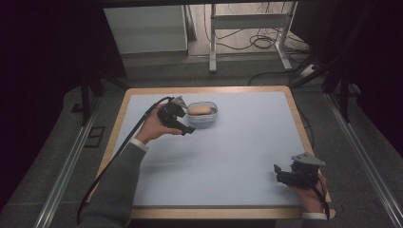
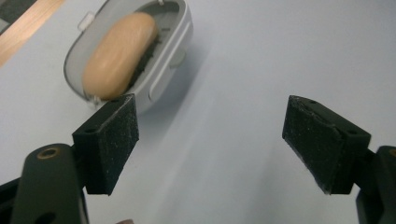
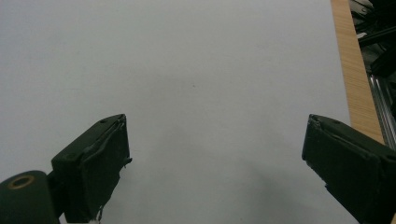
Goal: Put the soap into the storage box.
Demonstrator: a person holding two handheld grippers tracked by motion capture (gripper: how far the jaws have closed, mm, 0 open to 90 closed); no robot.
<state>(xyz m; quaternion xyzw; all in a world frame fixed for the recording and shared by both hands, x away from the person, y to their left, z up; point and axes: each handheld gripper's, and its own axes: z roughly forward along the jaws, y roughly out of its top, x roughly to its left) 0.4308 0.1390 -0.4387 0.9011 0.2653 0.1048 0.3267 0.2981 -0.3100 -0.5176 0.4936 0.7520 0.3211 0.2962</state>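
Your left claw (image 1: 186, 127) stands wide apart just beside the soap (image 1: 200, 110) in its dish (image 1: 205, 119) near the surface's far edge, while your right claw (image 1: 278, 173) rests apart and empty near the near right corner.

One soap bar (image 1: 200, 110), one soap dish (image 1: 212, 118), two claws, one table (image 1: 237, 142).
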